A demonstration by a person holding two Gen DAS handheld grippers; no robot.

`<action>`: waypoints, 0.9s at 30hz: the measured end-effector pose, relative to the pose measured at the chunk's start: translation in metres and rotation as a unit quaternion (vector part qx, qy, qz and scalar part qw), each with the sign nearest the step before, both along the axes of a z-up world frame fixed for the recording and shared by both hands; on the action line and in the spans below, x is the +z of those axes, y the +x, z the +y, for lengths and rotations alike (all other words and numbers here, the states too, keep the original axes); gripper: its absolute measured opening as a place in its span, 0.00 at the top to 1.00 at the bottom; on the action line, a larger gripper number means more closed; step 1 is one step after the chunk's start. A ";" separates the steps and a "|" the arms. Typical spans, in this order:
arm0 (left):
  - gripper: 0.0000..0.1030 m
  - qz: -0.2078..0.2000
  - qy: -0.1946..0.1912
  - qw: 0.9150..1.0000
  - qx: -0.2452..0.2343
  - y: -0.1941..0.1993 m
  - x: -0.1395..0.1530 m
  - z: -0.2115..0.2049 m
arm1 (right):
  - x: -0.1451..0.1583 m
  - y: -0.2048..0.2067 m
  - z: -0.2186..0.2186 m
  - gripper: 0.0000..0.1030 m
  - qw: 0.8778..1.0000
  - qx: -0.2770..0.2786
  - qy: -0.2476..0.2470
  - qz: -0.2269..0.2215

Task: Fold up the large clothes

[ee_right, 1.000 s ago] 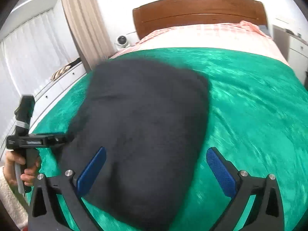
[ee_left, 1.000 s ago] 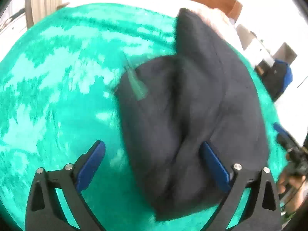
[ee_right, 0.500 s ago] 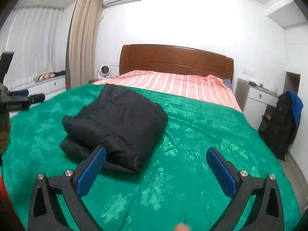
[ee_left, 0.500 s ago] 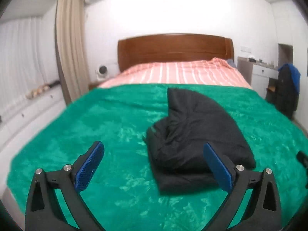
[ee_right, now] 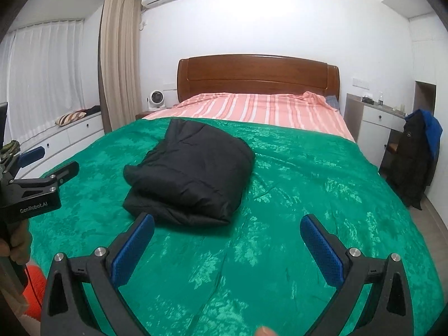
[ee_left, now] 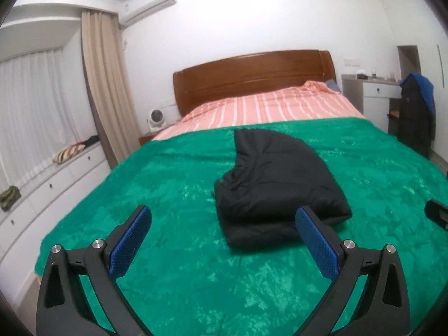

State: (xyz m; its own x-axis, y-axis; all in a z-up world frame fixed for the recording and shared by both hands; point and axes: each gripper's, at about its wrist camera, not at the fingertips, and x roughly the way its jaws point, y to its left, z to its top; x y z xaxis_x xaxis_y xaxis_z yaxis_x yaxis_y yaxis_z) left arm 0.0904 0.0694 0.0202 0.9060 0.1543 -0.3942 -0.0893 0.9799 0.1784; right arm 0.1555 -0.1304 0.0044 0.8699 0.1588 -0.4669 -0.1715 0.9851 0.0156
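Black jacket [ee_left: 277,184] sits folded in a bundle on the green blanket [ee_left: 173,184]. Left gripper [ee_left: 224,240] and right gripper [ee_right: 226,243] hover nearer, fingers spread wide, holding nothing.

Folded garment [ee_left: 275,187] on blanket [ee_left: 173,184], perhaps left of centre.

You have drawn both grippers back from the black jacket [ee_left: 277,187]: a second ago the left gripper [ee_left: 224,240] and right gripper [ee_right: 226,249] hung right over it, the cloth filling each view. Now both stand clear of the jacket, on its foot-of-bed side, and the folded bundle rests alone on the green blanket [ee_right: 308,196].
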 end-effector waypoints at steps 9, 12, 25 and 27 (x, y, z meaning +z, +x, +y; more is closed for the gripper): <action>0.00 0.100 -0.048 0.994 -0.025 -0.049 -0.007 -0.005 | -0.010 -0.038 0.022 0.00 0.994 0.011 -0.010 0.109; 0.00 0.127 -0.049 0.990 -0.023 -0.067 -0.012 -0.006 | -0.008 -0.059 0.026 0.00 0.993 0.007 -0.013 0.117; 0.00 0.136 -0.075 0.988 -0.006 -0.077 -0.004 0.000 | 0.009 -0.080 0.034 0.00 0.994 -0.019 -0.030 0.101; 0.00 0.136 -0.074 0.988 -0.003 -0.077 -0.006 0.002 | 0.007 -0.080 0.033 0.00 0.994 -0.026 -0.031 0.103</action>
